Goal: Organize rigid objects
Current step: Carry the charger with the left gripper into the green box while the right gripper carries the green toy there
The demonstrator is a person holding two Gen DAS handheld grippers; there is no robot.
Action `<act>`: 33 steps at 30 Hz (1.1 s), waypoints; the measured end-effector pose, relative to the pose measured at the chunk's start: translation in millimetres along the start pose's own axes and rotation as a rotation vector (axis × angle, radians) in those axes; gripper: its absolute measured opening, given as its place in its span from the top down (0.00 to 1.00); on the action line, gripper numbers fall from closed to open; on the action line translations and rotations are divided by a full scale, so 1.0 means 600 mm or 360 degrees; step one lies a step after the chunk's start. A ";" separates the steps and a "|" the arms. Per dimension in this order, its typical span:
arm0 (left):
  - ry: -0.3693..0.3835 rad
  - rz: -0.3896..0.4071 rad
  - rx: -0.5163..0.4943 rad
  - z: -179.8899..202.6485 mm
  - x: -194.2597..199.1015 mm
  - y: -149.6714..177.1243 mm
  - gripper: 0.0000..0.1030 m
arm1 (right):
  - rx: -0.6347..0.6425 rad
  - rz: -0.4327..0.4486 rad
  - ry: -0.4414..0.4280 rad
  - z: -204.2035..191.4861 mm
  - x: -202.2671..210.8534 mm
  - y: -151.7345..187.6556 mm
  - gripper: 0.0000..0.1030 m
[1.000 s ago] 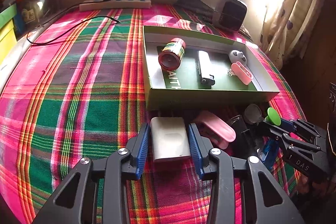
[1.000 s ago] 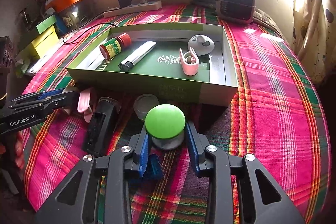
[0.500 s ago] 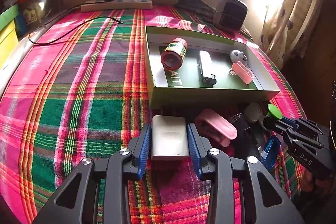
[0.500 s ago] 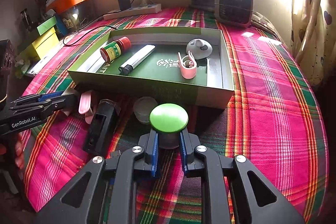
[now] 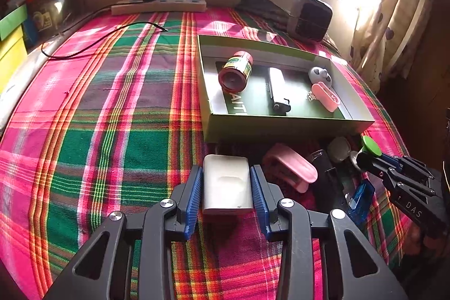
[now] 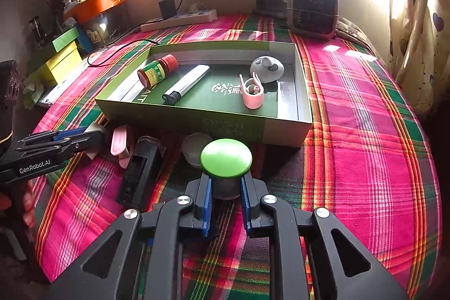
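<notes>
My left gripper [image 5: 225, 173] is shut on a white rounded case [image 5: 225, 187] just in front of the green box [image 5: 281, 128]. My right gripper [image 6: 225, 182] is shut on the grey stem of a green-capped knob [image 6: 226, 158], also close to the box's [image 6: 197, 120] near wall. Inside the box lie a red-capped bottle [image 6: 157, 70], a lighter [image 6: 187, 85], a pink clip [image 6: 253, 94] and a grey round piece [image 6: 267, 65]. Each gripper shows in the other's view: the right gripper [image 5: 362, 159] and the left gripper [image 6: 92, 135].
Loose between the grippers lie a pink piece [image 5: 289, 167], a black block [image 6: 140, 170], a clear round lid [image 6: 195, 145] and a blue piece [image 5: 361, 194]. Behind the box stand a small heater [image 6: 313, 9], a power strip [image 6: 180, 18] and a black cable [image 5: 107, 33].
The right jaws have closed onto the stem under the green cap. The left jaws have narrowed a little against the white case. Neither hand has shifted.
</notes>
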State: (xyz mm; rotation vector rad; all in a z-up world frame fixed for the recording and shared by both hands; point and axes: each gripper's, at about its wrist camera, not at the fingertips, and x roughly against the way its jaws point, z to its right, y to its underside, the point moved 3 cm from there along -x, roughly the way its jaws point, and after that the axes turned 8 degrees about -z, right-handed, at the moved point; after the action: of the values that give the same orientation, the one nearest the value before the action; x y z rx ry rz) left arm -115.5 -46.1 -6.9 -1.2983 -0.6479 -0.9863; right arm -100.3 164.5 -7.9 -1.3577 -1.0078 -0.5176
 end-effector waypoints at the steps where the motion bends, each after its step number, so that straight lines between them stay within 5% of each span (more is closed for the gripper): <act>1: -0.0001 0.0013 -0.0003 0.000 0.005 0.000 0.67 | 0.0000 0.0008 0.0001 0.000 0.003 -0.001 0.82; 17: 0.0052 0.0110 -0.0069 0.026 0.055 -0.040 0.67 | 0.0053 0.0144 -0.0034 -0.002 0.050 -0.065 0.82; 33: 0.0100 0.0094 -0.0111 0.047 0.026 -0.090 0.67 | 0.0139 0.0122 -0.0117 -0.009 -0.003 -0.161 0.82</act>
State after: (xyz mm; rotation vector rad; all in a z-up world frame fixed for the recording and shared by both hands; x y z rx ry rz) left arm -151.9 -20.8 38.1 -1.3348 -0.5283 -1.0043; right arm -177.9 140.2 44.6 -1.3397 -1.0222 -0.3643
